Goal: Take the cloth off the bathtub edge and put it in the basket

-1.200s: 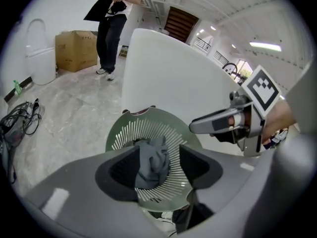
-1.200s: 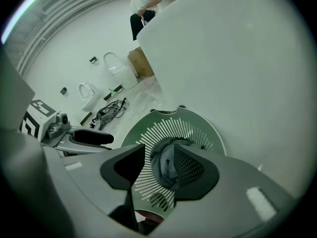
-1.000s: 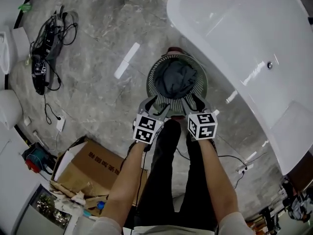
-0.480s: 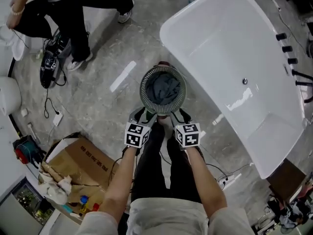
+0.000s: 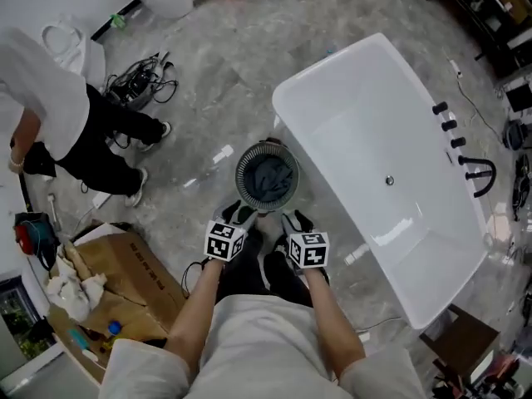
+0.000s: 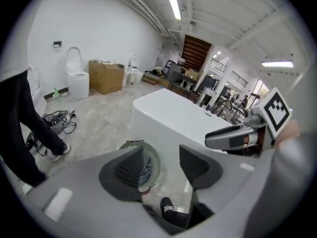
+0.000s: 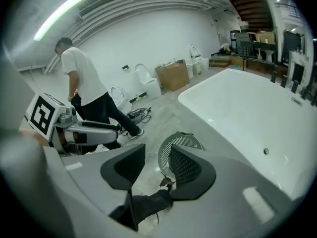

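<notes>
Both the left gripper (image 5: 235, 214) and the right gripper (image 5: 293, 220) are held released and empty, jaws apart, above the basket (image 5: 238, 175), apparently because the cloth (image 5: 270, 177) is already laid inside it, on the floor (image 5: 249, 73) just beside the bathtub (image 5: 366, 123).

Glossy white bathtub (image 5: 357, 140), slatted plastic basket (image 5: 241, 173) holding soft grey cloth (image 5: 270, 177), polished marbled stone floor (image 5: 249, 56)
</notes>
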`<state>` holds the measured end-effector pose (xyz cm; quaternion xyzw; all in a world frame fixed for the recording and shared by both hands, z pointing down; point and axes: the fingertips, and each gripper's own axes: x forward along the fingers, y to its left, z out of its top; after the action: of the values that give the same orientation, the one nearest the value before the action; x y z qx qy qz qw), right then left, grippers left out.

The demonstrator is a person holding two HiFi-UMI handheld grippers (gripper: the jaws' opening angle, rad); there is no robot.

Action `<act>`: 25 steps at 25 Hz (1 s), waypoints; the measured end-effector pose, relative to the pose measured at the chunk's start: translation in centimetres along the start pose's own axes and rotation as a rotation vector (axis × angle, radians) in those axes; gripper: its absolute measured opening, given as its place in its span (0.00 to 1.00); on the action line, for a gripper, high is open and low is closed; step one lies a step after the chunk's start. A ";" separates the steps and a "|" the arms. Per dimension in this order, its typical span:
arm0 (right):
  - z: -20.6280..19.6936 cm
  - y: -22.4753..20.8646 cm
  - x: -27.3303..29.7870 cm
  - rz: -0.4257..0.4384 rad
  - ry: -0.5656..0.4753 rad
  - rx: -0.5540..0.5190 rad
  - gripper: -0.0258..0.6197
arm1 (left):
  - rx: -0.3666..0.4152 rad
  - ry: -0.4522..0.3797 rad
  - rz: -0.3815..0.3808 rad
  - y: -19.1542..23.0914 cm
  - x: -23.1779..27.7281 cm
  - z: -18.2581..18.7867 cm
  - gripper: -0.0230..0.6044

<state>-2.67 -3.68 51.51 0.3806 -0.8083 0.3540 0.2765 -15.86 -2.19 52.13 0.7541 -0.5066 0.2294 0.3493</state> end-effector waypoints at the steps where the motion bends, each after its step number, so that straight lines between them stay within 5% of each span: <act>1: -0.2 0.5 -0.9 0.003 -0.002 -0.001 0.28 | -0.005 -0.024 0.014 -0.5 -1.1 0.3 0.48; 4: -0.6 1.7 -3.3 0.026 -0.018 -0.007 0.26 | -0.021 -0.100 0.046 -2.2 -3.8 1.5 0.46; 13: -2.0 4.5 -7.6 0.102 -0.023 -0.094 0.06 | -0.090 -0.140 0.119 -4.3 -8.1 -0.1 0.13; 25: -1.5 3.8 -8.2 0.090 -0.002 -0.085 0.04 | -0.138 -0.108 0.169 -3.6 -9.2 -2.5 0.13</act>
<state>-0.90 2.63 45.19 0.3321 -0.8393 0.3309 0.2754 -16.02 6.15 46.19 0.6942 -0.6010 0.1818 0.3518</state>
